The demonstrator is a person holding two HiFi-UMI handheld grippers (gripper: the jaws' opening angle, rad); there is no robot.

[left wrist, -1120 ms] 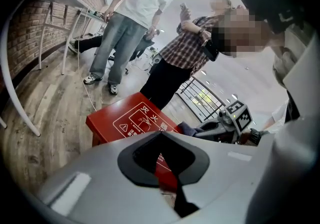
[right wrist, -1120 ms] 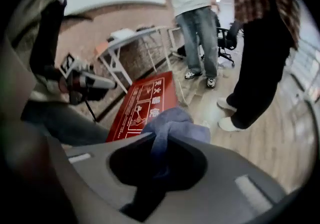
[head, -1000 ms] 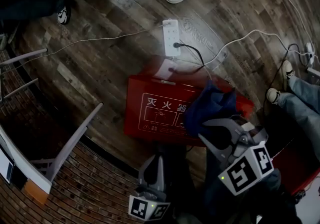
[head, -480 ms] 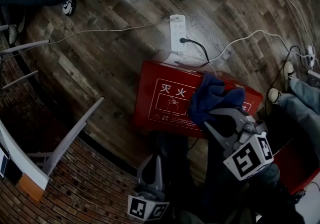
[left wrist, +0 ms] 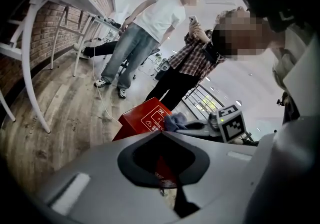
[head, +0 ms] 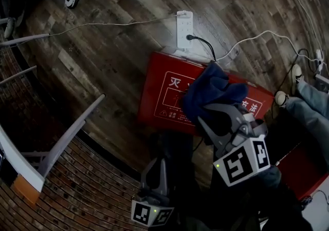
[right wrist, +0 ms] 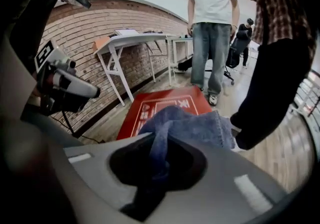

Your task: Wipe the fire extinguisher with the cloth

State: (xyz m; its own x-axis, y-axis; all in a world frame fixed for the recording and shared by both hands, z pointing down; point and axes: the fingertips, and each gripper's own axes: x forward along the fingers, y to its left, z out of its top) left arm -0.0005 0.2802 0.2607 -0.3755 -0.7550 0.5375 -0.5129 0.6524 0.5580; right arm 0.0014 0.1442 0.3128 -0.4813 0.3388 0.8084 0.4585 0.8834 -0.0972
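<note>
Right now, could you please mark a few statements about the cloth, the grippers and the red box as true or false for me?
1. The right gripper is closed on the blue cloth. True.
2. The left gripper grips the cloth too. False: it holds nothing and sits short of the box, away from the cloth.
3. The red box stands on a table. False: it lies on the wooden floor.
4. The cloth is over the top face of the red box. True.
5. The power strip has nothing plugged in. False: a black plug sits in it.
</note>
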